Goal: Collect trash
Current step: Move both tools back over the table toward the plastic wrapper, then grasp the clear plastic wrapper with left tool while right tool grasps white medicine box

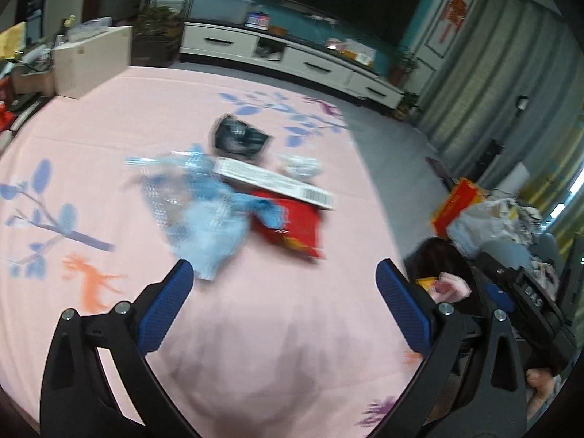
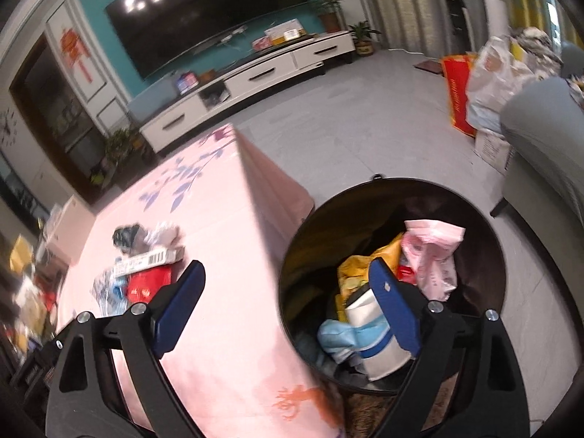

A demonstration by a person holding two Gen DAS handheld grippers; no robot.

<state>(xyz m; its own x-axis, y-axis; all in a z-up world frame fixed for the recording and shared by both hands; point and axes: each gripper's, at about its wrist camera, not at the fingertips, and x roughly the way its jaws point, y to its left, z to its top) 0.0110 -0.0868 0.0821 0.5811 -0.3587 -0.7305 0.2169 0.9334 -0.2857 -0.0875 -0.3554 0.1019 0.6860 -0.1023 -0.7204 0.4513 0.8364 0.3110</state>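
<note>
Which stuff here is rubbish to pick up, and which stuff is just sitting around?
For the job:
red packet
white box
clear blue wrapper
black bag
crumpled clear plastic
bin, already part full

Just sitting around:
television
white cabinet
potted plant
cardboard box

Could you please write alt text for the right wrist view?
The open right gripper hovers over the rim of a round black trash bin holding a pink bag and other wrappers. To its left, a pink floral tablecloth carries a red packet, a barcoded box and crumpled plastic.
</note>
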